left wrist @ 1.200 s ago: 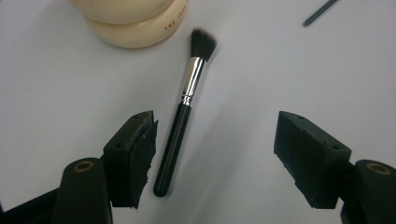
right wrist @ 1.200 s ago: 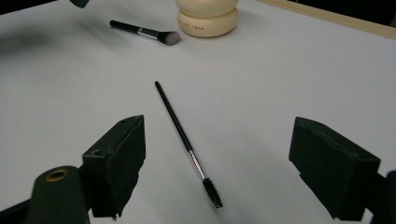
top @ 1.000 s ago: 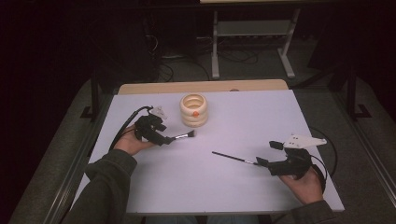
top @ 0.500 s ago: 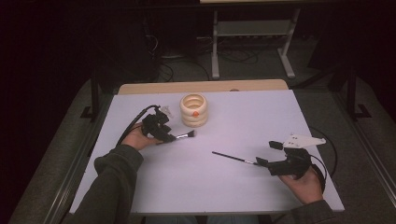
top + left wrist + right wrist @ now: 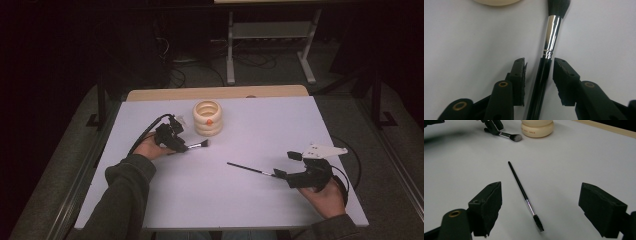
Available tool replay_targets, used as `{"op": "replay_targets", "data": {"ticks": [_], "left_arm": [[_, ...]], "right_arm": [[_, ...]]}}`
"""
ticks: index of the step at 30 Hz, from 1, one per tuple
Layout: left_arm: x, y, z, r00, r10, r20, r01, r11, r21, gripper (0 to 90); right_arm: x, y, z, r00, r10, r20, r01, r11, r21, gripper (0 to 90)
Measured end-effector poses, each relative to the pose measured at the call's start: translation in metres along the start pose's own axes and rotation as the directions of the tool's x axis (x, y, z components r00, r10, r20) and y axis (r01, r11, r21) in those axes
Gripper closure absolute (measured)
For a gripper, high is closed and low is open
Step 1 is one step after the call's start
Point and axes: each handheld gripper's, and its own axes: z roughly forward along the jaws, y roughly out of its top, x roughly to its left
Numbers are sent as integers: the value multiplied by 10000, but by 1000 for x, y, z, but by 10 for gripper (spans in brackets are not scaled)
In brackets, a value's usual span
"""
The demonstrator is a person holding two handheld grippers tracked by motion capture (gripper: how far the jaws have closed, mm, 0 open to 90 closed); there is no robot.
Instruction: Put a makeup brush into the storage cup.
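A makeup brush [image 5: 550, 35] with a black handle, silver ferrule and dark bristles lies on the white table [image 5: 280, 125]. My left gripper [image 5: 539, 62] is open, its jaws standing either side of the handle with a small gap on the left. In the high view that gripper [image 5: 181, 146] is at left centre, and the brush [image 5: 199, 145] points right. A thin black spoolie wand [image 5: 522, 191] lies flat between the wide-open jaws of my right gripper [image 5: 541, 186], untouched. The high view shows the wand [image 5: 250, 169] just left of the right gripper [image 5: 280, 175].
A cream ribbed round holder [image 5: 207, 117] with an orange mark stands upright at the table's back centre, just beyond the brush tip. A wooden strip [image 5: 215, 93] runs along the far table edge. Cables trail from both grippers. Metal frame legs [image 5: 270, 45] stand on the floor beyond.
The left forearm has shifted slightly. Brush, wand, holder and right gripper stay where they were.
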Motion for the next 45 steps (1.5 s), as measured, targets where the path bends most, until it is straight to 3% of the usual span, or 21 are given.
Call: {"op": "replay_targets", "data": {"ticks": [4,7,10,18,26,37,45], "left_arm": [[-2,2,4,9993,362,-53,-361,9991,242,653],[-3,3,4,9992,354,-157,-350,9990,289,664],[-6,4,4,9980,607,-196,-598,9974,409,715],[-10,7,5,9975,658,-259,-640,9959,635,783],[-14,15,6,9960,808,-390,-748,9879,1356,792],[-15,13,-8,9963,690,-516,-628,9916,1130,793],[-24,11,-17,9948,882,-506,-832,9922,930,793]], "right_arm": [[0,0,0,10000,-35,3,35,10000,4,181],[0,0,0,10000,-32,5,32,10000,0,181],[0,0,0,10000,-28,15,28,10000,22,182],[1,0,1,10000,-48,-5,48,10000,18,188],[2,0,2,9999,-125,-34,125,9999,99,190],[2,0,2,9999,-116,-29,116,9999,90,190],[4,0,3,9999,-110,-47,110,9999,133,190]]}}
